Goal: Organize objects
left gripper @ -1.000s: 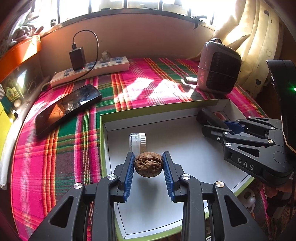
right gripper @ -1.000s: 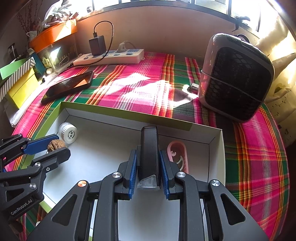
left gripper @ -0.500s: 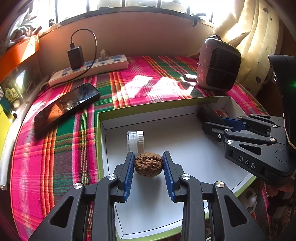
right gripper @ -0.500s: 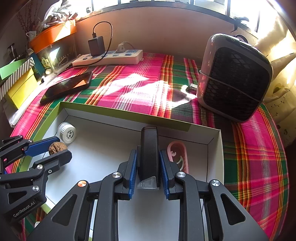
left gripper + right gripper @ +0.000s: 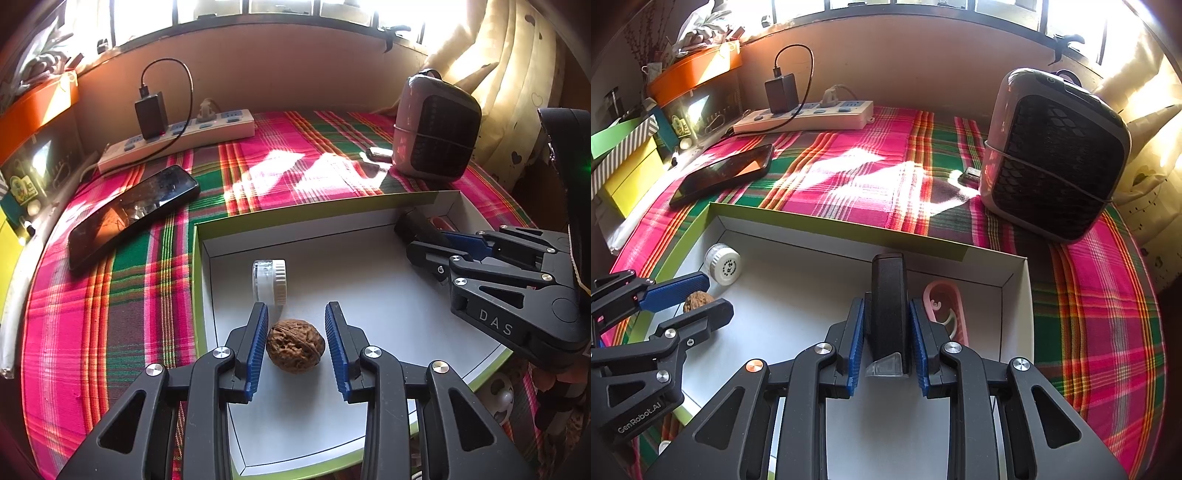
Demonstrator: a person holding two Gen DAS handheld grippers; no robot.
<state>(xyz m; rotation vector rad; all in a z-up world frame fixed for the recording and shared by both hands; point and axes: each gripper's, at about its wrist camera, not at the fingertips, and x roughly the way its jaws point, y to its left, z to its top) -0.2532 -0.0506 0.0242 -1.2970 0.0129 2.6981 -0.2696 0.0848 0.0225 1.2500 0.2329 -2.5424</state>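
Observation:
A brown walnut [image 5: 295, 345] lies on the white floor of the green-rimmed box [image 5: 314, 218], between the blue pads of my left gripper [image 5: 296, 308]. Its jaws are opening, with a gap showing on the right side of the nut. A small white jar [image 5: 269, 281] lies on its side just beyond the left fingertip. My right gripper [image 5: 886, 302] is shut on a black bar-shaped object [image 5: 888, 295] with a clear end, over the box's right half. A pink plastic piece [image 5: 945, 306] lies in the box's right corner beside it.
A black phone [image 5: 129, 214] lies on the plaid cloth left of the box. A power strip [image 5: 177, 138] with a charger sits at the back, a small heater [image 5: 436, 144] at the back right. Yellow and striped boxes [image 5: 628, 166] stand at the far left.
The left gripper's pads have spread apart. The walnut, pinched between them before, now rests lower on the box floor. The right gripper and its black object have not moved.

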